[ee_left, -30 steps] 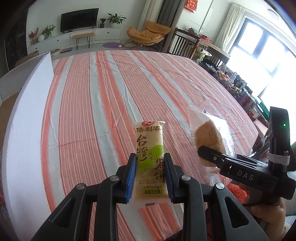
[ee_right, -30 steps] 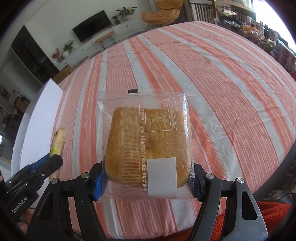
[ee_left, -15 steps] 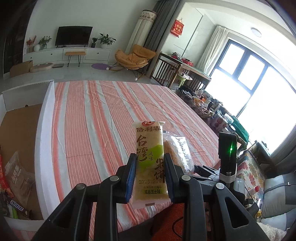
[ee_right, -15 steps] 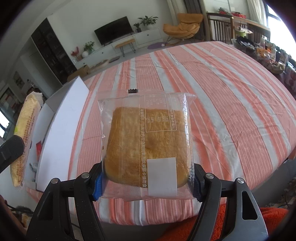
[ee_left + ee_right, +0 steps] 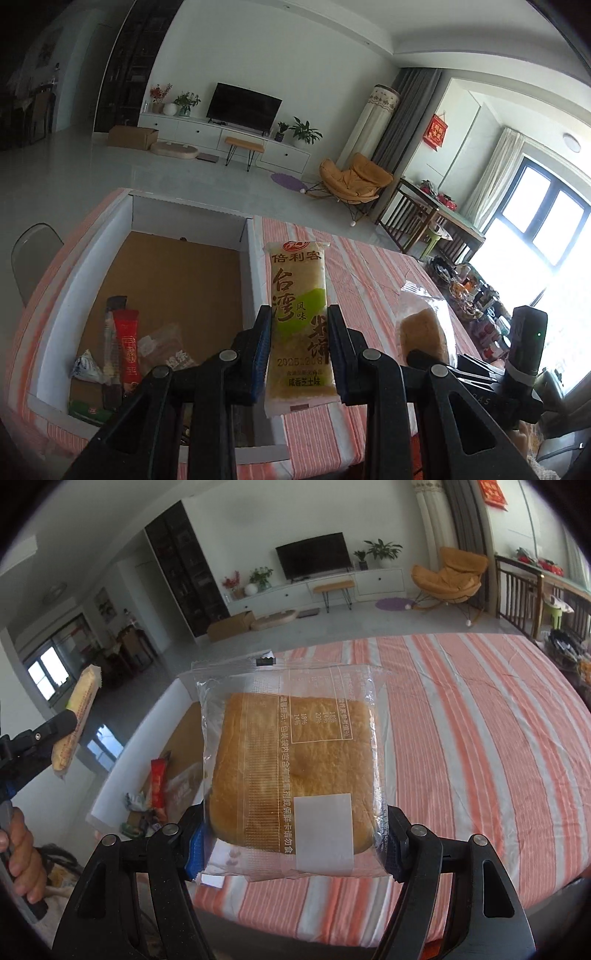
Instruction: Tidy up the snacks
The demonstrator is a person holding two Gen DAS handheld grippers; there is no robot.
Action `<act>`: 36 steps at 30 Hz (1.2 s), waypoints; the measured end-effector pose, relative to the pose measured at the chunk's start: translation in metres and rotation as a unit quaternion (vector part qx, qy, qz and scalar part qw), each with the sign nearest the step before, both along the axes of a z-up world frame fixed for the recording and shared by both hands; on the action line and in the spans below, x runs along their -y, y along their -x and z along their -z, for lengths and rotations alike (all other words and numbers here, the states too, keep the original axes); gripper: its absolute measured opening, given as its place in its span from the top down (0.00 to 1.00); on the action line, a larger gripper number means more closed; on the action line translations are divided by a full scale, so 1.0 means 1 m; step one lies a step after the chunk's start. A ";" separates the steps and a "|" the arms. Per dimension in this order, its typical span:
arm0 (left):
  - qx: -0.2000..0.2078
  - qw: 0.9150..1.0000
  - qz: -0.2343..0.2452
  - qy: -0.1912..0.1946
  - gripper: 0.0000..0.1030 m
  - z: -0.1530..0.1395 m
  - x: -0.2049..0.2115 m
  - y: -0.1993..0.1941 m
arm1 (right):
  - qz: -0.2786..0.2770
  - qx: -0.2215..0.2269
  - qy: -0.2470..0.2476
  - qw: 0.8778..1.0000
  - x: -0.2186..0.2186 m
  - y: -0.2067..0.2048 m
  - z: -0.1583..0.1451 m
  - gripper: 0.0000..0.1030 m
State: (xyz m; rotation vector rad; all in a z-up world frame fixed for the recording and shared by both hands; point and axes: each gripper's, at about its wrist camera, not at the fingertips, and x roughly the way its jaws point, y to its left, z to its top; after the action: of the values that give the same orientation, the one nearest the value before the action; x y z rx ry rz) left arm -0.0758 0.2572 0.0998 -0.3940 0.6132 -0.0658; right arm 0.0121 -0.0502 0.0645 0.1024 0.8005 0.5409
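Observation:
My left gripper [image 5: 298, 350] is shut on a yellow-green rice cracker packet [image 5: 299, 314] and holds it upright in the air, just right of the white snack box [image 5: 255, 280]. The packet also shows in the right wrist view [image 5: 75, 720]. My right gripper [image 5: 293, 840] is shut on a clear bag with a square bread slice [image 5: 295, 775], held above the striped table's near edge. The bread bag shows at the right of the left wrist view [image 5: 421, 325].
The white box has a brown cardboard floor [image 5: 173, 280] and several snack packets at its near end [image 5: 125, 350]; it also shows in the right wrist view [image 5: 155, 790]. The orange-and-white striped tablecloth [image 5: 480, 738] stretches to the right. A grey chair [image 5: 33, 254] stands left of the table.
Both grippers have risen and swung left with their snacks. The open box and its packets have come into view under the left gripper.

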 end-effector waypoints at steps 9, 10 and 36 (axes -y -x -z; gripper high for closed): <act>-0.093 0.988 -0.118 -0.043 0.72 0.090 -0.081 -0.022 | -0.141 -0.022 0.016 0.990 -0.152 -0.018 0.012 0.28; -0.104 0.985 -0.125 -0.049 0.72 0.100 -0.086 -0.023 | -0.154 -0.030 0.019 0.987 -0.166 -0.020 0.022 0.27; -0.130 0.945 -0.190 -0.231 0.00 0.089 -0.021 0.000 | -0.143 -0.025 0.112 0.983 -0.169 0.009 0.035 0.18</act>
State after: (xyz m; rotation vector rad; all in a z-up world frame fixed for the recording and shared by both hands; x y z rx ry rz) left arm -0.0754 0.2783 0.0107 -0.0569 0.7797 0.4997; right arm 0.0027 0.1185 0.0296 -0.2103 0.9270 0.7164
